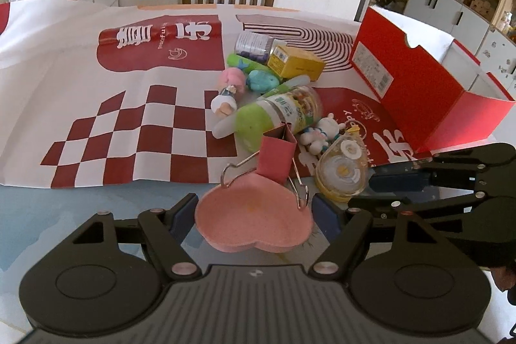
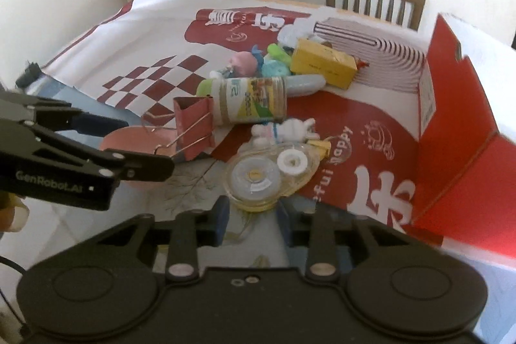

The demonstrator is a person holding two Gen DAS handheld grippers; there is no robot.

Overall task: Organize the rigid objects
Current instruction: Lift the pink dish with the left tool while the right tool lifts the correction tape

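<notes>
Left wrist view: my left fingers (image 1: 254,216) pinch a pink heart dish (image 1: 254,221) by the table's (image 1: 96,215) near edge. My right fingers (image 2: 253,215) pinch a clear tape roller (image 2: 267,176) beside a red box (image 2: 458,150).

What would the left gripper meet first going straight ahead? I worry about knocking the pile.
The left gripper straddles the pink heart dish; ahead, probably the pink binder clip standing on its rim.

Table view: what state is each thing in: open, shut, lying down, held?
Left hand-held gripper: shut on pink heart dish.
Right hand-held gripper: shut on tape dispenser.
Red box: open.
Bottle: on its side, capped.
Binder clip: handles resting on the dish.
</notes>
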